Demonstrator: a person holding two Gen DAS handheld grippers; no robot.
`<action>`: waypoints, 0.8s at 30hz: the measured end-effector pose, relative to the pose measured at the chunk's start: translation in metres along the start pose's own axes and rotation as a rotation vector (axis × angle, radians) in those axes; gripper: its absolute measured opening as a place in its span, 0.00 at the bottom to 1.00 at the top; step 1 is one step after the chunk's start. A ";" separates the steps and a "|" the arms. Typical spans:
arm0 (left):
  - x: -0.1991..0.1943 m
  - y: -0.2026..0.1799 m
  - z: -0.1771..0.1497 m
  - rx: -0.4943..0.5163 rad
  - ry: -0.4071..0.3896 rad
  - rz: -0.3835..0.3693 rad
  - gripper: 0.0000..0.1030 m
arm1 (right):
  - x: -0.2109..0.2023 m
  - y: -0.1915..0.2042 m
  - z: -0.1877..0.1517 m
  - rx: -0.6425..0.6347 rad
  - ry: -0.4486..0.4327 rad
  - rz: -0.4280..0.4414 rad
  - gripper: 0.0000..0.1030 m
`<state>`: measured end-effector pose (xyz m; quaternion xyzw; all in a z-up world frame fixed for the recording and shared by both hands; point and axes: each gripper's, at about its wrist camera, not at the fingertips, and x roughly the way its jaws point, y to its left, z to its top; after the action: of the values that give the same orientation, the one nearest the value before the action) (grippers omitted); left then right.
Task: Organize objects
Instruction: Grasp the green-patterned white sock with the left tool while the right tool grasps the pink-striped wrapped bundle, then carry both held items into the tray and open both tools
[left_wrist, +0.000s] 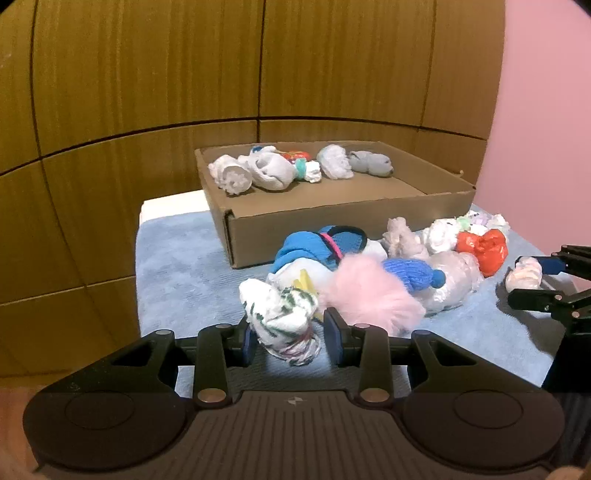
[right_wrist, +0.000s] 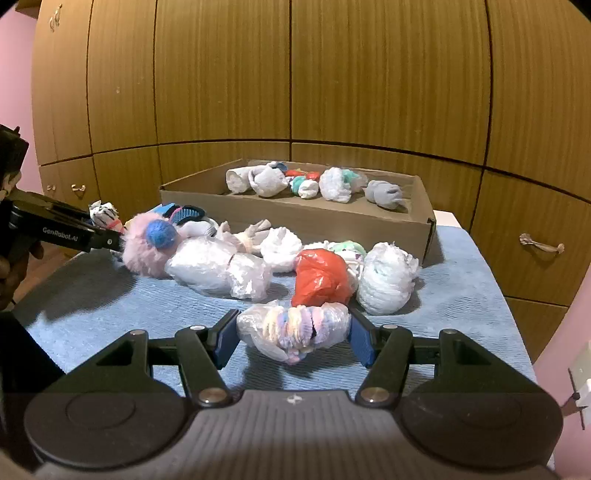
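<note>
Two hand-held grippers work over a blue towel (right_wrist: 461, 295) spread on a table in front of wooden cabinet doors (right_wrist: 369, 74). A shallow cardboard box (right_wrist: 295, 218) sits at the far side of the towel and already holds a row of rolled socks (right_wrist: 336, 184), white, grey, and one with teal and red. A loose pile remains on the towel just in front of the box: a pink fluffy bundle (left_wrist: 369, 295), a blue knitted piece (left_wrist: 417, 273), a blue sock with a dark cuff (left_wrist: 321, 243), an orange plastic bag (right_wrist: 319, 277), and several clear-wrapped white bundles (right_wrist: 218, 269). The left gripper (left_wrist: 288, 338) has its blue-padded jaws spread on either side of a white rolled sock with green and pink markings (left_wrist: 280, 317); the pads look near it, but whether they press it cannot be told. The right gripper (right_wrist: 293, 338) brackets a plastic-wrapped pastel bundle (right_wrist: 295, 328) of yellow, pink and lilac; its pads sit against the two ends, apparently holding it lightly, with the bundle resting on or just above the towel. The task looks partway done, with each gripper at the pick-up step. Next, each would probably need to close firmly, lift clear of the pile, and carry its item over the box wall to an open spot beside the socks already there.
</note>
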<state>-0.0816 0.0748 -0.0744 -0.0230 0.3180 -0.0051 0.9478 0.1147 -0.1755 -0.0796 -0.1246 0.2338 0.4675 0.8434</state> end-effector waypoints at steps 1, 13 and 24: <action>-0.001 0.000 -0.001 -0.004 -0.002 -0.002 0.42 | 0.000 0.000 0.000 0.000 0.000 -0.001 0.56; -0.001 0.001 -0.007 0.001 -0.010 0.021 0.39 | -0.001 0.002 0.001 0.001 0.003 0.014 0.54; -0.019 -0.007 -0.001 0.032 -0.077 0.034 0.27 | -0.008 0.000 0.002 0.000 0.006 0.036 0.53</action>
<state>-0.0976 0.0681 -0.0632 -0.0024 0.2815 0.0067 0.9595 0.1118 -0.1800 -0.0737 -0.1218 0.2384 0.4824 0.8341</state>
